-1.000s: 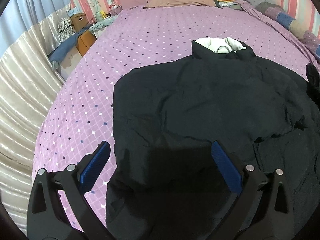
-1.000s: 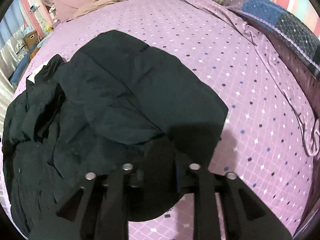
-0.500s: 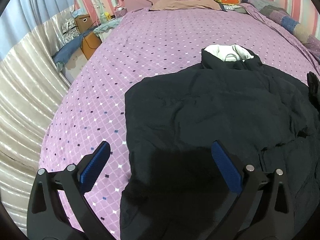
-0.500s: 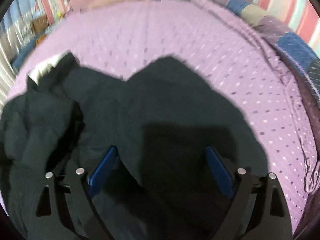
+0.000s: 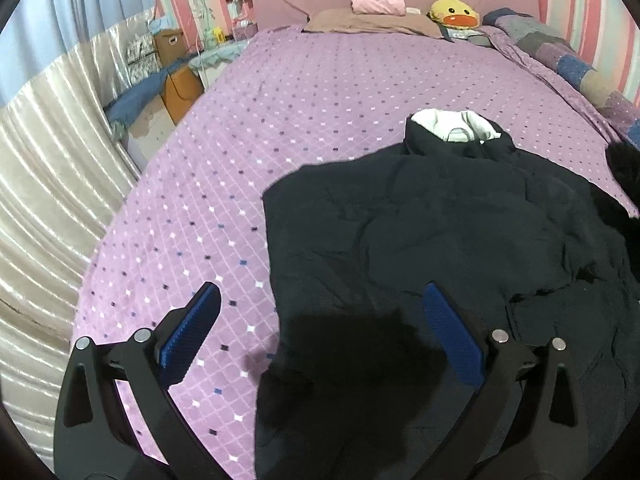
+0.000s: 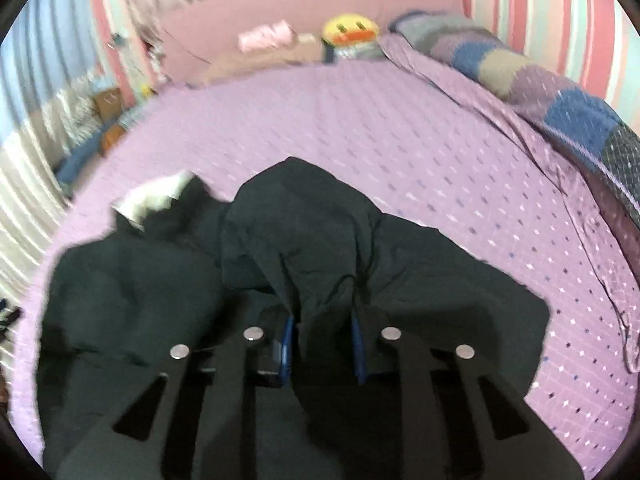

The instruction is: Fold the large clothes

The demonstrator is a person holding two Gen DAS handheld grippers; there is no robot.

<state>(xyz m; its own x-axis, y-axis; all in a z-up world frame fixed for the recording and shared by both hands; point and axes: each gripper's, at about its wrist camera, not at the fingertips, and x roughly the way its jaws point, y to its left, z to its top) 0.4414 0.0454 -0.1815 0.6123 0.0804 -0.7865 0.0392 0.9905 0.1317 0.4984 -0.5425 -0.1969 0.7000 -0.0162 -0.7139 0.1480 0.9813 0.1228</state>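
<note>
Right claw point(image 6: 322, 346) tight on black jacket point(image 6: 304, 240); no legible labels.

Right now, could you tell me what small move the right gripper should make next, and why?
Probably carry the pinched fold left across the black jacket. The right gripper is shut on a raised ridge of its fabric, while the left gripper hangs open over the flat left edge, holding nothing.

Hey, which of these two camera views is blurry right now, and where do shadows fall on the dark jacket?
Right wrist view: motion-blurred, the bedspread dots smeared, the right hand-held gripper shut on the jacket. Left wrist view: sharp, strong fisheye bending at the edges, the left hand-held gripper open, its shadow darkening the jacket's near edge.
</note>
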